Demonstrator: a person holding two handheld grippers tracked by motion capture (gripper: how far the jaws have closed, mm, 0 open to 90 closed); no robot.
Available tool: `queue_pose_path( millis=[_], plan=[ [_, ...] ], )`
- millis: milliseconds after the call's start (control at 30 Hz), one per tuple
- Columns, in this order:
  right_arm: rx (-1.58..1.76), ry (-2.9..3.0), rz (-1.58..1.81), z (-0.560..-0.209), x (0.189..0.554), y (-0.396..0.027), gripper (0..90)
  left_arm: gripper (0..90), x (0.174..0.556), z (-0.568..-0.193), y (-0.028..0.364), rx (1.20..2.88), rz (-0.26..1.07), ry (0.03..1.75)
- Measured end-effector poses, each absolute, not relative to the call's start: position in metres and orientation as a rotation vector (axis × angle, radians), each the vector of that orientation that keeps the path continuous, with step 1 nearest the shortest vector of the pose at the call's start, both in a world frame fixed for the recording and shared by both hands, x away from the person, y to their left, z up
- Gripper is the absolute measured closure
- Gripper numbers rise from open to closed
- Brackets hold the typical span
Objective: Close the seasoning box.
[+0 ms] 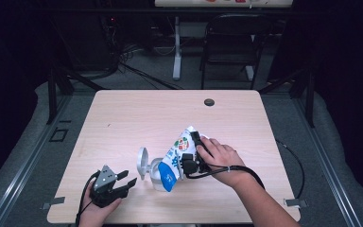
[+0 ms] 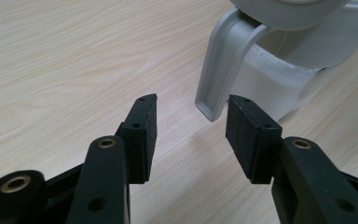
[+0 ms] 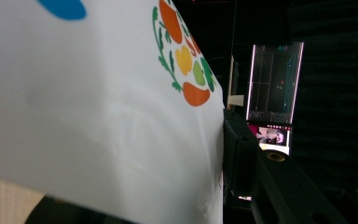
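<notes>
in the high view, a white refill pouch (image 1: 179, 156) printed with blue patches and a fruit design sat tilted just right of the frame's centre, its lower end tipped down into the mouth of a translucent white container (image 1: 157, 174) standing on the pale wooden worktop (image 1: 137, 118). the container's round hinged lid (image 1: 142, 161) stood flipped open on its left side. the right tongs (image 1: 192, 152) were clamped across the pouch, with the person's right hand behind them; in the right gripper view the pouch (image 3: 98, 102) spread over the left and centre of the frame, and one black pad (image 3: 237, 154) pressed flat against its edge at lower right.

the left tongs (image 1: 124, 182) lay low on the worktop at the lower left of the high view, just left of the container, gaping wide with nothing between them. in the left gripper view the left tongs (image 2: 191, 130) framed bare wood, and the container's pale handle (image 2: 223, 70) hung down at upper right, its tip near the right pad but apart from it.

a small dark round plug (image 1: 209, 102) sat in the worktop near its far edge, at upper centre right.
</notes>
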State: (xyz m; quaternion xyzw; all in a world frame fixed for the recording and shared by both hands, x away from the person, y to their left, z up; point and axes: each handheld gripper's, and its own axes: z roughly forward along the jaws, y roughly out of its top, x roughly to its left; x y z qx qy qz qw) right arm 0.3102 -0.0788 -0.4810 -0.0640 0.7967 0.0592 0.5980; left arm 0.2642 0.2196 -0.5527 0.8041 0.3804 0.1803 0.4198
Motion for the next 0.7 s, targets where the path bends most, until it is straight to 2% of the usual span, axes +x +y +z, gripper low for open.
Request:
queue_pose_path(
  millis=[700],
  plan=[
    [-0.14,1.84,0.138,-0.4784,0.3086,-0.0781,70.5,53.9,0.2646,-0.5527,0.2197,2.019,0.455,0.951]
  ],
)
